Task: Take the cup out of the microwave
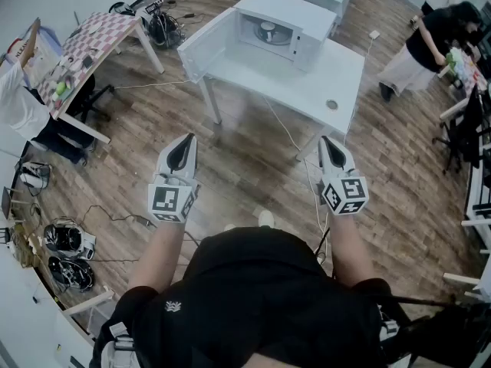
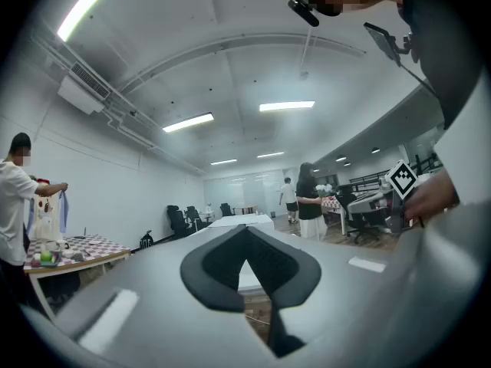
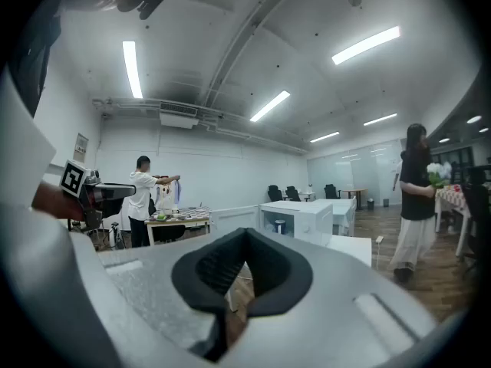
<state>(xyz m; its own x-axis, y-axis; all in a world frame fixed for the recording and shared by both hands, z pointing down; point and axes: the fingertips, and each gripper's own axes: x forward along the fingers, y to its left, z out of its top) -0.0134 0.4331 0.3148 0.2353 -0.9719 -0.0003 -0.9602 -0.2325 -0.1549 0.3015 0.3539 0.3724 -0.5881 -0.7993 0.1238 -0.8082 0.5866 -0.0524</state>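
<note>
Small dark cylindrical cup (image 1: 267,31) sits inside the cavity of the boxy white microwave (image 1: 299,18). It looks upright, though it is too small in the head view to be sure. The white microwave door (image 1: 205,50) is swung fully open, toward the left in the head view. In the right gripper view the cup (image 3: 279,226) reads as a short dark cylinder in the open cavity.

Microwave stands on the far end of a white rectangular table (image 1: 349,71). A small round grey object (image 1: 331,104) lies near the table's closer edge, well apart from the microwave; cannot tell what it is. A thin pale cable (image 1: 285,133) trails from the table onto the wood-plank floor (image 1: 245,171).

Both grippers are held out in front of the person, over bare floor, well short of the table and the cup. Left gripper (image 1: 186,138): its own view shows the black pads meeting at the tips, nothing between them. Right gripper (image 1: 326,139): jaws likewise closed tip to tip, empty.

Further out on the left is a table with a red-and-white checked cloth (image 1: 96,37), with a person in a white top (image 1: 19,102) beside it. At far right a person in a black top (image 1: 437,33) bends over another table.
</note>
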